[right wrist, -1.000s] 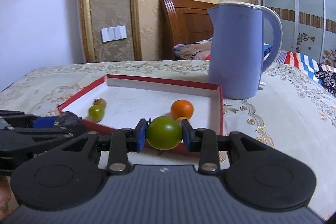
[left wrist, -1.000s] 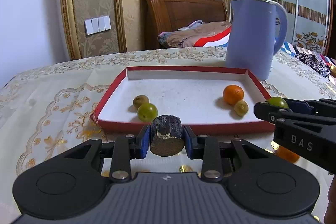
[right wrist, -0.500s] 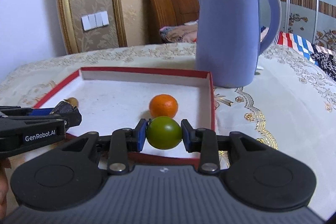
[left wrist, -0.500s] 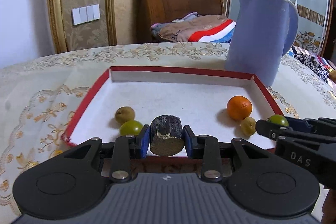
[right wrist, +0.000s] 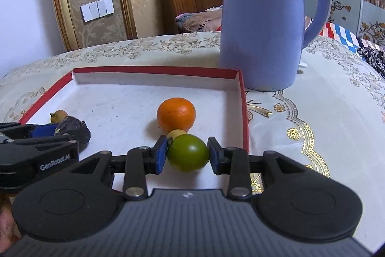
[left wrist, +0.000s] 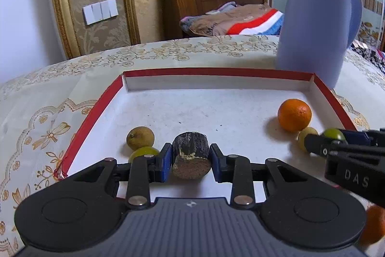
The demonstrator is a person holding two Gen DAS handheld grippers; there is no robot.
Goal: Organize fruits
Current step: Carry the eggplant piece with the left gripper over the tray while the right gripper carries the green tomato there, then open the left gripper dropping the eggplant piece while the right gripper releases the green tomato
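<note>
Both claws are clenched on fruit: the left gripper (left wrist: 191, 158) squeezes a dark, rough-skinned cylindrical piece (left wrist: 191, 154) between its blue pads, and the right gripper (right wrist: 187, 153) pinches a round green fruit (right wrist: 187, 152). Each load hangs over the near part of the red-rimmed tray (left wrist: 216, 72), just inside its front edge. The step in hand looks like setting both pieces down in the tray, and doing it well probably means lowering each until it is close to the white floor before the pads part, since the green fruit is round and likely to roll. It sits just in front of a small yellowish fruit (right wrist: 176, 133) and an orange (right wrist: 176, 114), so a gentle release would avoid knocking them. The dark piece should come down clear of the brownish fruit (left wrist: 140, 137) and the green one (left wrist: 142, 151) beside the left pad. The left wrist view alone shows that left-hand pair plainly; the right wrist view hides most of it behind the other gripper but shows the tray's right wall and the blue kettle (right wrist: 269, 16) standing just beyond the far corner on the patterned tablecloth (right wrist: 312, 112).
</note>
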